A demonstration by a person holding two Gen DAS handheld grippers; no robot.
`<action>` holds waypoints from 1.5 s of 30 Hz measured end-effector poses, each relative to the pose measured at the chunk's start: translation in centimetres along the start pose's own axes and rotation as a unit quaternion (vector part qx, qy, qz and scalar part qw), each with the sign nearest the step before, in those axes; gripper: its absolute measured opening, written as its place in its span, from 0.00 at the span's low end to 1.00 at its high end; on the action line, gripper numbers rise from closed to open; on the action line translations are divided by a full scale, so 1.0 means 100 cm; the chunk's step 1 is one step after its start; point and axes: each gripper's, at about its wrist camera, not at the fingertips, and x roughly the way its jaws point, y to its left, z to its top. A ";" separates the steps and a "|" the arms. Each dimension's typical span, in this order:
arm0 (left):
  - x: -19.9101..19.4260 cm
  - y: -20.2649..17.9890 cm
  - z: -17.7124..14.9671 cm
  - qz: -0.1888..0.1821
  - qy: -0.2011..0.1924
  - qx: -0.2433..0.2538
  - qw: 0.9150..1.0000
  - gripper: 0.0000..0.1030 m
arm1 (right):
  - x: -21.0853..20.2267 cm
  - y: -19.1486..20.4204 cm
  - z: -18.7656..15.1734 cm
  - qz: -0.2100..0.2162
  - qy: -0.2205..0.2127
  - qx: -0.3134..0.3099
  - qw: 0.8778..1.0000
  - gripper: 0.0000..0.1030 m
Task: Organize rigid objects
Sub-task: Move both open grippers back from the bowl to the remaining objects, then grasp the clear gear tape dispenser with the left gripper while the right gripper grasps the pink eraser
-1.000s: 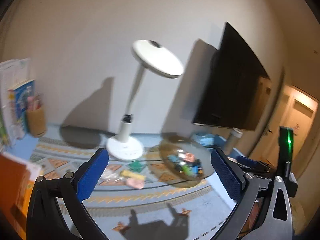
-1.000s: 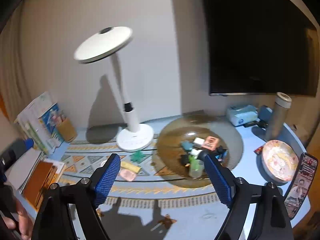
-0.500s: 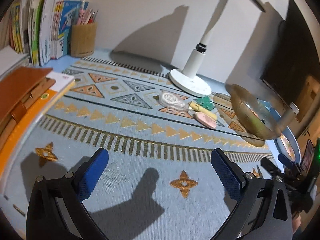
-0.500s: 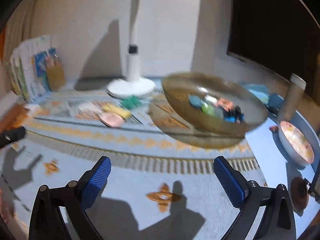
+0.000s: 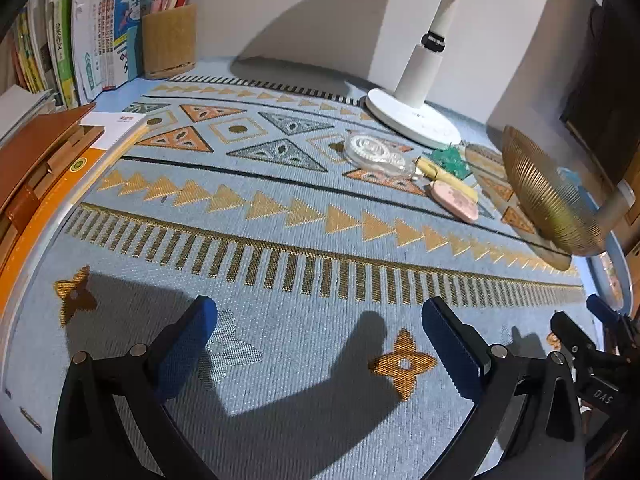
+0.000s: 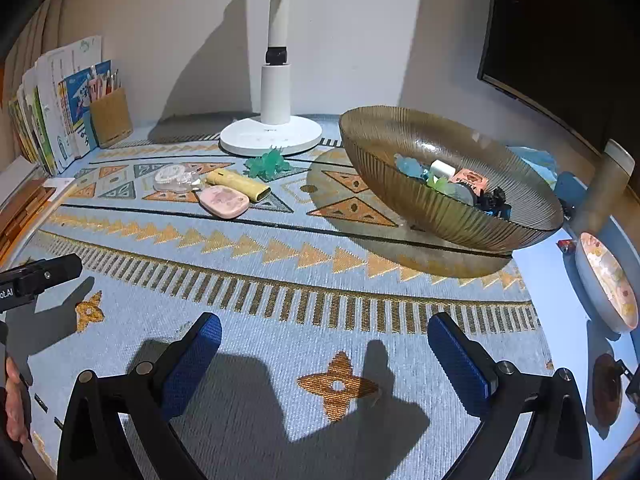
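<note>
Two grippers are hovering over the patterned mat [image 6: 280,320], both with jaws spread wide and nothing between them. Ahead and right of the right gripper [image 6: 325,354], the ribbed amber bowl [image 6: 404,192] is sitting with small items piled inside. Ahead and left of it, beside the white lamp base [image 6: 271,136], four loose pieces are lying together: a yellow stick [image 6: 238,181], a pink case [image 6: 224,201], a clear tape dispenser [image 6: 174,178], a green figure [image 6: 268,164]. They are lying ahead and right of the left gripper [image 5: 320,346].

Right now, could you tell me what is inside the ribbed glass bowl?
The bowl holds small pieces: blue, white, green, orange, black. Anything beneath them is covered.
</note>
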 end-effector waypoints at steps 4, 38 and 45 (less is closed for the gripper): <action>0.002 -0.004 -0.001 0.017 0.005 0.012 1.000 0.99 | 0.003 -0.002 0.001 0.007 0.007 0.004 1.000 1.00; 0.104 -0.030 0.119 -0.088 0.062 0.198 0.974 0.98 | 0.103 0.050 0.090 0.161 0.103 -0.038 0.981 0.54; 0.122 -0.064 0.122 -0.101 0.067 0.283 0.951 0.95 | 0.114 0.074 0.098 0.143 0.069 -0.094 0.983 0.53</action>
